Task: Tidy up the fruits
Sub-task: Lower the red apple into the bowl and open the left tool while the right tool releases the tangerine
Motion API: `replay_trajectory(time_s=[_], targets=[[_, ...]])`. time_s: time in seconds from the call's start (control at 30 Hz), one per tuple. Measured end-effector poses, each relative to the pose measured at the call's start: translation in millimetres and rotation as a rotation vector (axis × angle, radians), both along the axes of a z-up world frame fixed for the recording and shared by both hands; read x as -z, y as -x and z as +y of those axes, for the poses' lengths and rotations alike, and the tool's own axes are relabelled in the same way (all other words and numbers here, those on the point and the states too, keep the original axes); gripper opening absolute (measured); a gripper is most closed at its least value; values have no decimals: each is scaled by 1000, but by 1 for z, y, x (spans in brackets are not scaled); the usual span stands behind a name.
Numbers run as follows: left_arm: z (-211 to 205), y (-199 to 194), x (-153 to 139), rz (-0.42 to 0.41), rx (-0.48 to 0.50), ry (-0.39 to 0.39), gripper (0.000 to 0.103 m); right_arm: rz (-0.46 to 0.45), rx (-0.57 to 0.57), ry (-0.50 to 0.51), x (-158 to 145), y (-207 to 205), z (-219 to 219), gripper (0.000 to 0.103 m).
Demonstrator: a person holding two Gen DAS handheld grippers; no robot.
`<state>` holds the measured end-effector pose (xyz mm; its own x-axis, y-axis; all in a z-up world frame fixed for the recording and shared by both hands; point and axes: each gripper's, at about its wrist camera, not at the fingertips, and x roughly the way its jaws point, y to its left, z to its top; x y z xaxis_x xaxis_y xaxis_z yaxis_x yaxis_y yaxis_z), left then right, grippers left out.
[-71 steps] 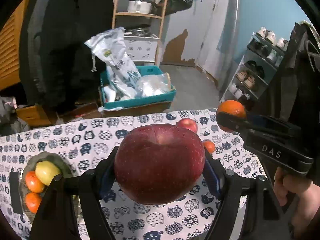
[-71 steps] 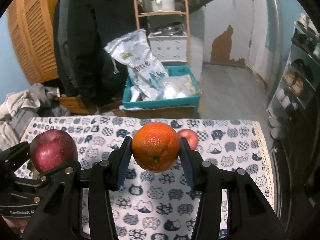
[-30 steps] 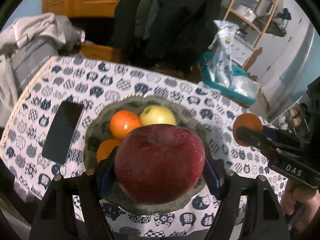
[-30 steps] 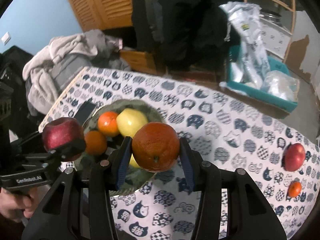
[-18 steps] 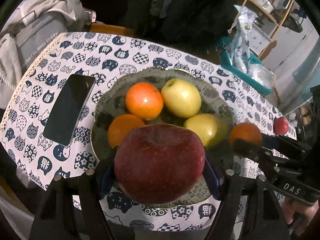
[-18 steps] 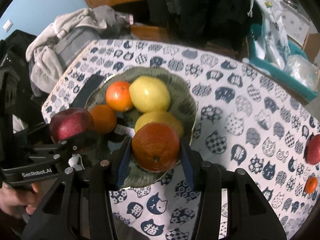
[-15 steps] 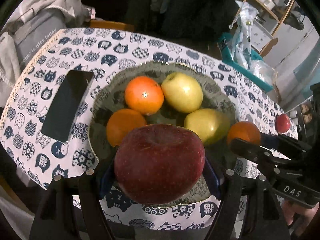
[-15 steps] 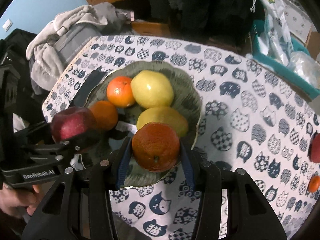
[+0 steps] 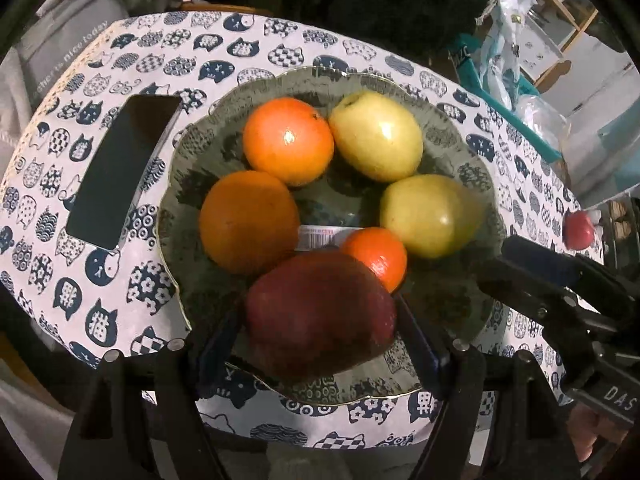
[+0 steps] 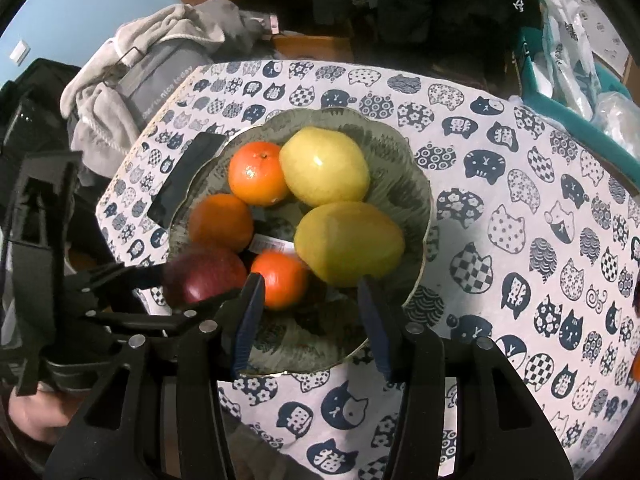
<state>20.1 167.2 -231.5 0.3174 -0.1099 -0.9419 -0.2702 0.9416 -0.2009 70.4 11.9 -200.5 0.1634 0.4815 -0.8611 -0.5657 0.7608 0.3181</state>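
Observation:
A grey-green plate [image 9: 452, 304] [image 10: 408, 184] holds two oranges, two yellow-green apples, a small orange [image 9: 376, 254] [image 10: 280, 280] and a dark red apple [image 9: 320, 312] [image 10: 204, 276]. My left gripper [image 9: 316, 348] is open, its blue pads spread on either side of the red apple, which lies in the plate's near part. My right gripper [image 10: 312, 320] is open and empty over the plate's near rim, just right of the small orange.
A black phone [image 9: 120, 168] lies left of the plate on the cat-print tablecloth [image 10: 520, 240]. A red apple [image 9: 578, 230] sits far right on the table. Clothes lie beyond the left edge, and a teal crate [image 10: 560, 92] stands behind.
Both grippers came down over the plate and opened. The red apple left the left gripper's grip and the orange left the right one; both now lie in the plate.

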Motion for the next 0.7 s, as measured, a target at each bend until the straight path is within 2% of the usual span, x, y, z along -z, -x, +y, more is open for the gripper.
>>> replay_trajectory(time_s=[0.23, 0.3, 0.5, 0.7], targets=[[-2, -1, -21, -64, 5, -14, 79, -30, 43, 4, -10, -2, -11, 50], [-5, -1, -26, -75, 8, -17, 79, -47, 57, 12, -14, -3, -14, 54], [-16, -1, -49, -148, 20, -47, 79, -127, 100, 36, -32, -2, -27, 60], [-29, -2, -70, -211, 46, -63, 79, -216, 139, 45, -56, 2, -40, 61]])
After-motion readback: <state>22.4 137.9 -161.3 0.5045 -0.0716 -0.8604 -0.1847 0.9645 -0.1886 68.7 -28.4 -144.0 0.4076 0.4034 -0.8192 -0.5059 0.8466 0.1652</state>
